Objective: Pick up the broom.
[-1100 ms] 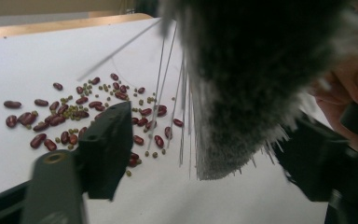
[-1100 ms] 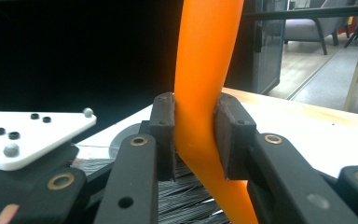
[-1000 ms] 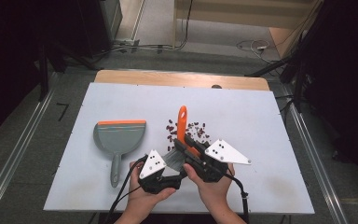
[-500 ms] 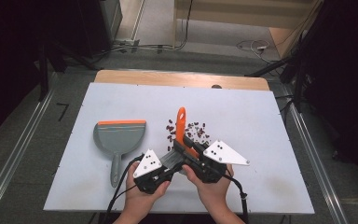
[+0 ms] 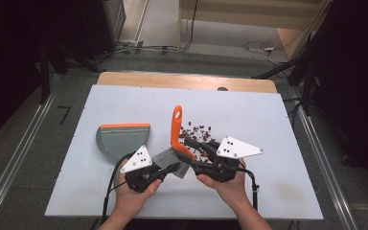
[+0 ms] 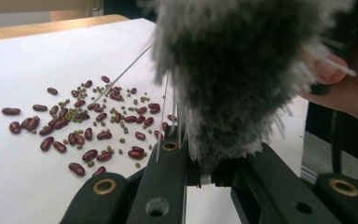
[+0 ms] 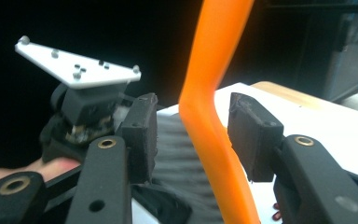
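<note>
The left gripper (image 5: pixel 172 168), held low and angled up-right, is clamped on the grey bristles (image 6: pixel 233 74) of the brush, beside the scattered beans (image 6: pixel 81 126). The right gripper (image 7: pixel 191 133), just opening, has its pads standing clear either side of the orange brush handle (image 7: pixel 209 102).

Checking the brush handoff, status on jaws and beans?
Left gripper shut on brush bristles. Right gripper just been opening, jaws apart either side of the orange handle. Beans scattered on table, dustpan left, nothing blocking.

Hand brush (image 5: pixel 176 143), orange handle upright, grey bristles low, beside scattered red and green beans (image 5: pixel 199 132)
</note>
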Tool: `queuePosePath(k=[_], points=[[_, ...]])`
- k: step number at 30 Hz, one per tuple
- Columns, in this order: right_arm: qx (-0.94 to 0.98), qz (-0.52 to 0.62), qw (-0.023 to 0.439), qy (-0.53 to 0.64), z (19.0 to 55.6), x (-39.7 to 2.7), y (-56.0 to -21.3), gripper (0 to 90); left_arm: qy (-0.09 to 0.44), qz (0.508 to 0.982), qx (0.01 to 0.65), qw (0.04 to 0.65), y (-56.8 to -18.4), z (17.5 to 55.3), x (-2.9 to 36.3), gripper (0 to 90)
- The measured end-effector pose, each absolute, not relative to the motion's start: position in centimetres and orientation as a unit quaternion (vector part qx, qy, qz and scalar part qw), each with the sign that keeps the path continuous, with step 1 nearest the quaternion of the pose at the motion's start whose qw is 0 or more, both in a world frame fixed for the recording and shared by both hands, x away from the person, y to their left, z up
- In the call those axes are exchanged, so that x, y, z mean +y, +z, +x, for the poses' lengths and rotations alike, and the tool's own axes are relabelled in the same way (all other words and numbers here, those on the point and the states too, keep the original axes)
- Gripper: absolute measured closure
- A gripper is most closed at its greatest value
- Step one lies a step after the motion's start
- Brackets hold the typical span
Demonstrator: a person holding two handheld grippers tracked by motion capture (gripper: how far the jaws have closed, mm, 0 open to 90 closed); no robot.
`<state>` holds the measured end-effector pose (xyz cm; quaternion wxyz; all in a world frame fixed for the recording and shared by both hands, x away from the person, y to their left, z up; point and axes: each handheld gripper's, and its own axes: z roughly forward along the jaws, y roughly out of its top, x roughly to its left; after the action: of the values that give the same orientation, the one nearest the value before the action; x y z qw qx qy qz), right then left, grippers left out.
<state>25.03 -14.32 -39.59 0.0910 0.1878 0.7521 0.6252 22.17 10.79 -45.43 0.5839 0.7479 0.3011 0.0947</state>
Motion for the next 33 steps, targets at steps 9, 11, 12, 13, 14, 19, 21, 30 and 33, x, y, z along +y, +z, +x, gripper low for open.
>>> queuePosePath(k=[9,11,12,13,14,19,21,30,33], points=[[0.774,0.17,0.02,0.61,26.5,-15.2,-40.3,48.2,0.063,0.758,0.248,0.6,-45.1,22.3,11.8,85.6],[0.775,0.16,0.01,0.611,26.7,-15.2,-40.5,48.4,0.054,0.765,0.23,0.599,-45.1,22.2,11.7,85.6],[0.775,0.154,-0.001,0.612,26.7,-15.2,-40.6,49.0,0.049,0.767,0.223,0.6,-45.0,22.1,11.6,85.6],[0.776,0.148,-0.01,0.613,26.7,-15.2,-40.7,50.1,0.042,0.769,0.215,0.6,-45.0,22.2,11.5,85.6],[0.778,0.142,-0.02,0.612,26.8,-15.2,-40.8,50.7,0.042,0.769,0.215,0.6,-45.0,22.2,11.5,85.6],[0.779,0.121,-0.06,0.612,27.1,-15.3,-41.2,53.9,0.015,0.779,0.18,0.601,-45.1,22.0,11.0,85.6],[0.779,0.118,-0.067,0.612,27.1,-15.3,-41.3,54.7,0.012,0.779,0.177,0.601,-45.1,22.0,11.0,85.6],[0.773,0.104,-0.101,0.617,27.2,-15.1,-41.9,67.2,-0.008,0.777,0.165,0.608,-45.1,22.1,11.1,85.6],[0.776,0.102,-0.102,0.614,27.1,-15.2,-41.9,68.0,-0.014,0.776,0.162,0.609,-45.2,22.2,11.2,85.1]])
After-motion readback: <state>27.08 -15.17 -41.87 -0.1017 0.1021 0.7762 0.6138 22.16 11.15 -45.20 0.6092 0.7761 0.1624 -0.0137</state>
